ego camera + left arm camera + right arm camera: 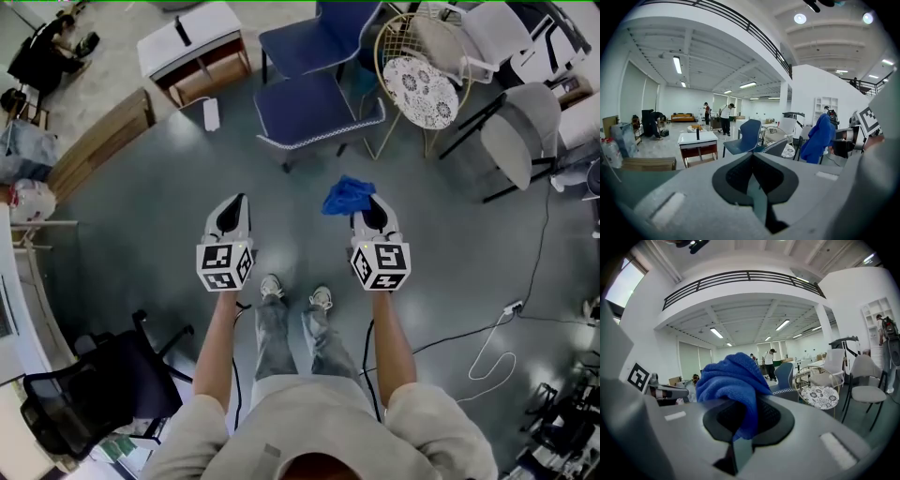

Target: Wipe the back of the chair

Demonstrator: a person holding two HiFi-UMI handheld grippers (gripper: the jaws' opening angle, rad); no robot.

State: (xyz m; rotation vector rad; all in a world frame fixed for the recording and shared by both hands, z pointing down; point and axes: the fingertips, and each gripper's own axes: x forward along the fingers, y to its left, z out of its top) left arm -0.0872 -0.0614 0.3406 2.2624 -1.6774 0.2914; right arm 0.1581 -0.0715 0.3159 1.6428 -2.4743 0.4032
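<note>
Left gripper [232, 214]: jaws pressed together with nothing between them, held out over the grey floor [150, 216] in front of the person.

Blue chair [314, 108]: nearest seat ahead, standing among other chairs. It is well apart from both grippers. Which chair the task means cannot be told; this one is my best guess.

Blue cloth [347, 195]: bunched, with its lower fold pinched and the rest piled above the jaw tips. It touches no chair.

Right gripper [373, 212]: jaws clamped on the cloth, level with the left gripper.

Progress, as judged: cloth is in hand, but no wiping contact yet. Left to do: approach the chair, reach its backrest, and make the wiping passes.
</note>
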